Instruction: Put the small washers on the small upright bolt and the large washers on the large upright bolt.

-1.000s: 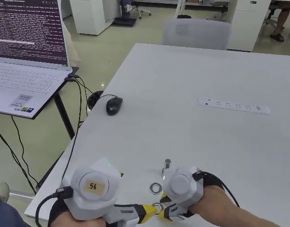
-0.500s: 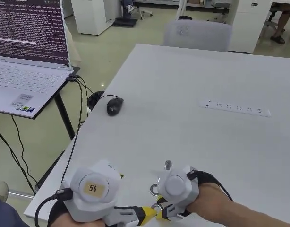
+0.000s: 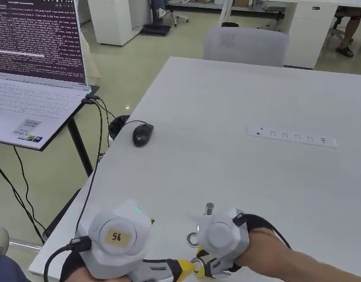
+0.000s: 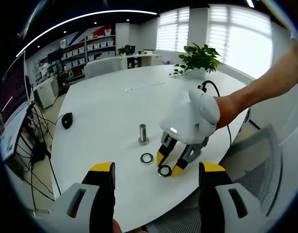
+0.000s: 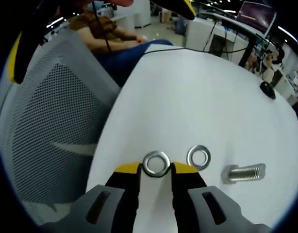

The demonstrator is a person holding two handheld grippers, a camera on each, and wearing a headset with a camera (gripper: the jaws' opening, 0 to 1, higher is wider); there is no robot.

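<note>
At the near edge of the table point(image 5: 202, 97), my right gripper point(image 5: 155, 171) pinches a washer point(image 5: 156, 154) by its rim. In the right gripper view a second washer point(image 5: 198, 147) lies just beside it at 2 o'clock, and the upright bolt point(image 5: 243, 173) stands near at 3 o'clock. My left gripper point(image 4: 156, 169) hovers, fingers spread and empty. So thin a hold may slip on lifting, and the washer could roll off the edge.

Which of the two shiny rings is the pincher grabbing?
The washer held between the right gripper's yellow tips. The other washer lies free on the table, closer to the upright bolt.
</note>
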